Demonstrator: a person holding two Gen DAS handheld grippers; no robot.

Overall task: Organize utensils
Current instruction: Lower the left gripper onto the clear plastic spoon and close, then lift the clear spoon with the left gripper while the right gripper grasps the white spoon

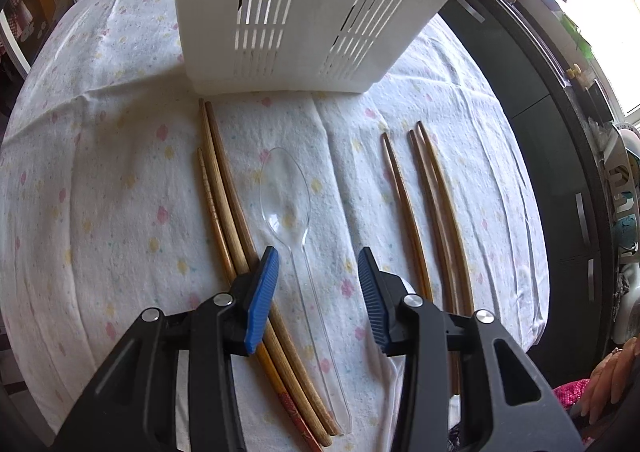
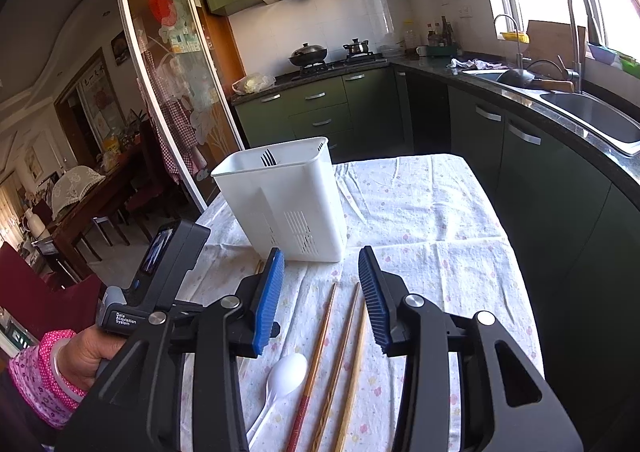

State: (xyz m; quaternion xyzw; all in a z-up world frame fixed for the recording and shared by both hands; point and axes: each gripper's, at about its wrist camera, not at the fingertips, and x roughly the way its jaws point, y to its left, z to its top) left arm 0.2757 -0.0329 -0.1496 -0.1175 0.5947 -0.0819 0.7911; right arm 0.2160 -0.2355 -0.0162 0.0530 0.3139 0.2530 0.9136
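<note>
Left wrist view: the left gripper is hanging low over the flowered white tablecloth, jaws spread wide and holding nothing. Between them is lying a clear plastic spoon, bowl toward the slotted white plastic utensil holder. It is probably very light, thin, slick and slightly bendy; the narrow handle just below the bowl looks the best place to pinch. Three brown wooden chopsticks are lying just beside its left edge, passing under the left finger; three more wooden chopsticks are lying well apart to the right. These look stiff and apt to roll.

Right wrist view: the right gripper is hovering higher, pointing toward the holder, jaws spread and empty. Below it are lying chopsticks and a white plastic spoon.
</note>
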